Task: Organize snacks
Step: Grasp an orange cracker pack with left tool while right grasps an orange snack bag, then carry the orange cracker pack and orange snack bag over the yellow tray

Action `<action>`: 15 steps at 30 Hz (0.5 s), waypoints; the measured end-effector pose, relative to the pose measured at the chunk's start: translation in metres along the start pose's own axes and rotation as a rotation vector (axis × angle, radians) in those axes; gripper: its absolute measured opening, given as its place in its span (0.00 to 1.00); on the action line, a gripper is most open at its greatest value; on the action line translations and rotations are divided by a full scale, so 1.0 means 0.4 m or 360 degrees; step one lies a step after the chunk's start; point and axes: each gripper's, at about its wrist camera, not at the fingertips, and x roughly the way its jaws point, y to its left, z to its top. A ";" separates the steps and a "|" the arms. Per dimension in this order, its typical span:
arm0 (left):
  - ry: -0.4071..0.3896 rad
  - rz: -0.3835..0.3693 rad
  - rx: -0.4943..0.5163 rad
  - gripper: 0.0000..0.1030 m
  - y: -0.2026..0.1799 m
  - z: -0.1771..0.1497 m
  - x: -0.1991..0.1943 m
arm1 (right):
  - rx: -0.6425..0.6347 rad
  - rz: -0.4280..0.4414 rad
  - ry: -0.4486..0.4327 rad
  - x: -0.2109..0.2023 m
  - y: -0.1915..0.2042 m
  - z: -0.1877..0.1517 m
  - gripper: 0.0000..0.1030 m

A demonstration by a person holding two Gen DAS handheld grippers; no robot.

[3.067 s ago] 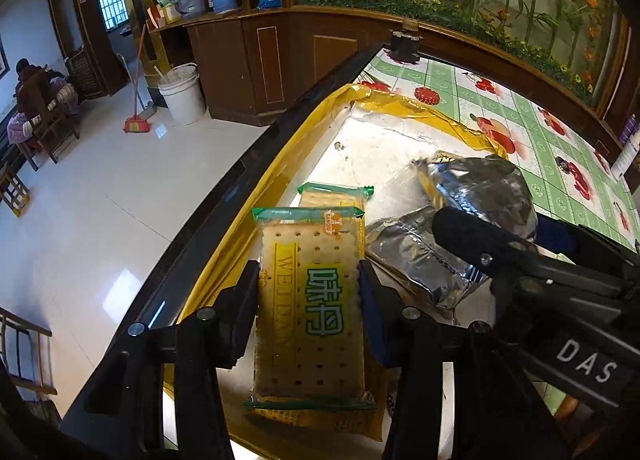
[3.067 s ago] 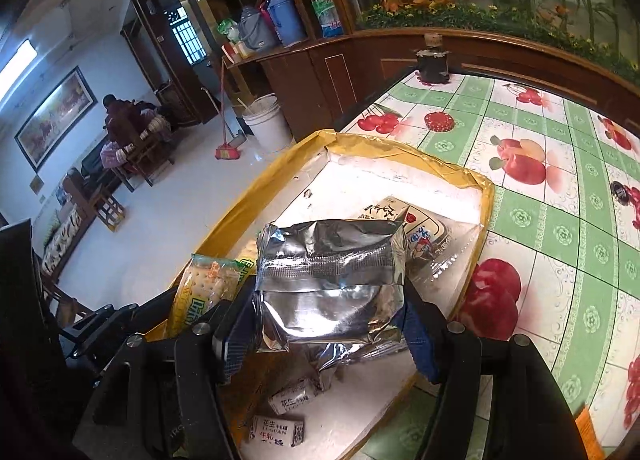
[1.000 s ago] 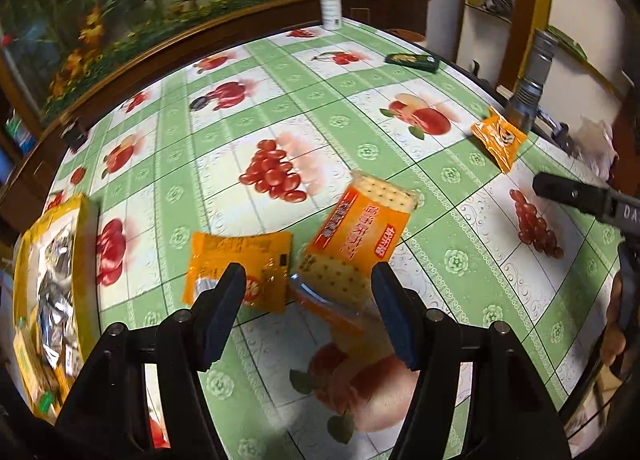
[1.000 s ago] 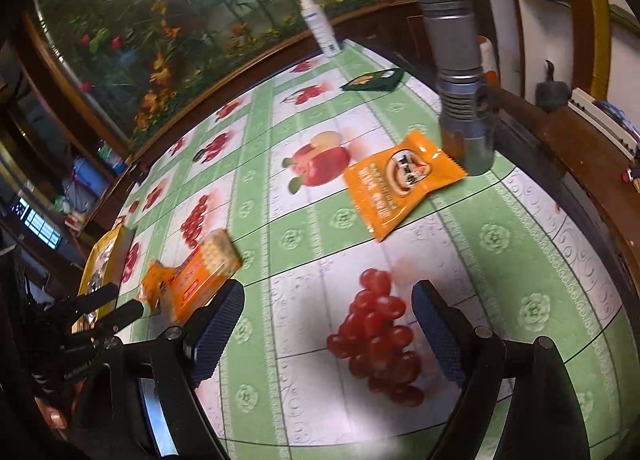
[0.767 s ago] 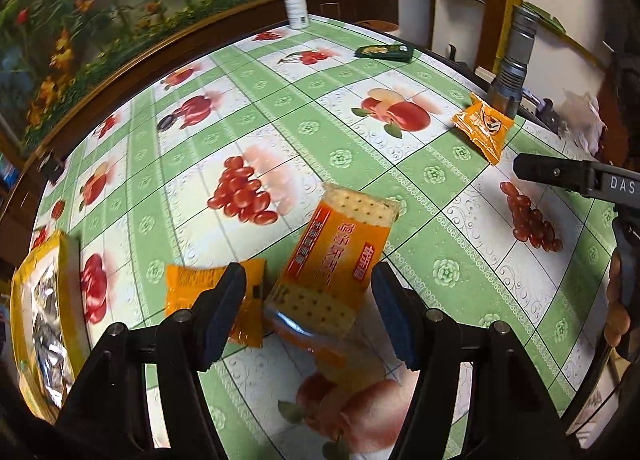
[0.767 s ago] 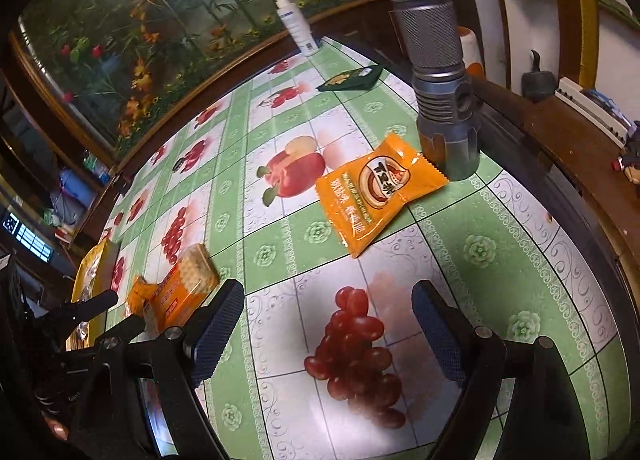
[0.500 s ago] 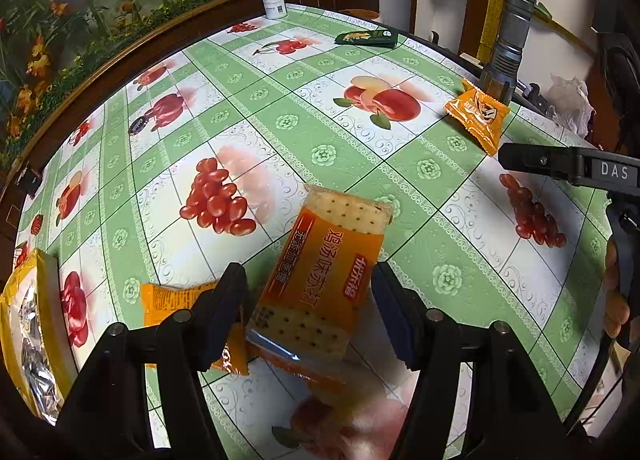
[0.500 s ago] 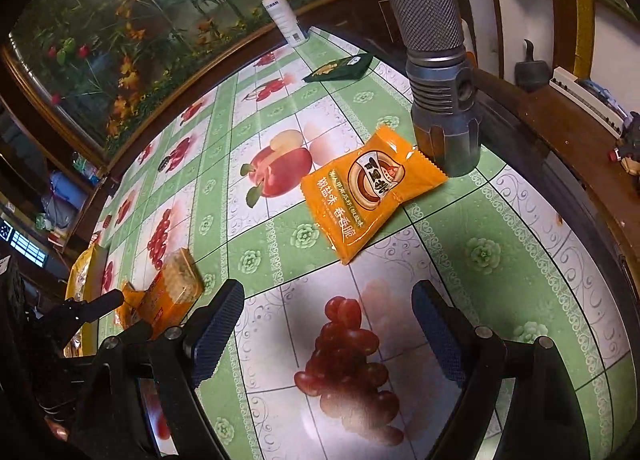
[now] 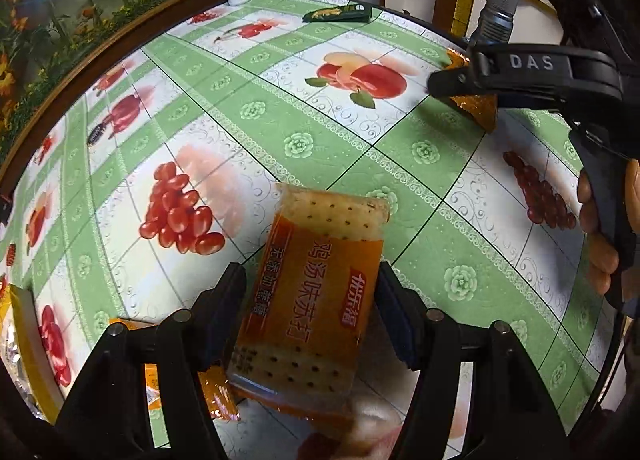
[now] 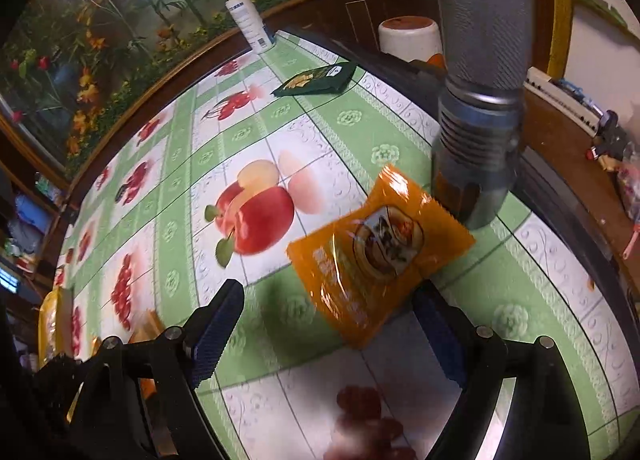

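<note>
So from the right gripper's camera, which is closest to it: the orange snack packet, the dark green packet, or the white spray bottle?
1. Orange snack packet, just ahead of the open right gripper, beside the metal flashlight.
2. Dark green packet, mid-table.
3. White spray bottle, at the far edge.

The tablecloth (image 9: 420,148) is green-and-white check printed with red fruit — apples, cherries, grapes. The cracker packet (image 9: 316,300) is orange with a clear, dotted end; the far snack pouch (image 10: 380,252) is orange too.
</note>
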 end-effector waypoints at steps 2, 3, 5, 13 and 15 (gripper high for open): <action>0.0008 -0.0053 -0.0038 0.63 0.009 0.004 0.006 | -0.0050 -0.0058 -0.0015 0.016 0.023 0.009 0.87; 0.0009 -0.0070 -0.0054 0.63 0.013 0.005 0.008 | -0.0087 -0.0090 -0.0022 0.022 0.034 0.009 0.87; 0.0006 -0.0092 -0.0074 0.63 0.017 0.004 0.008 | -0.0162 -0.0129 -0.0037 0.034 0.054 0.008 0.87; -0.0010 -0.0045 -0.0079 0.51 0.000 0.001 0.001 | -0.0448 -0.0182 -0.0087 0.036 0.094 -0.020 0.45; -0.0011 -0.0021 -0.0103 0.50 -0.001 -0.002 -0.002 | -0.0438 -0.0136 -0.0093 0.027 0.086 -0.021 0.38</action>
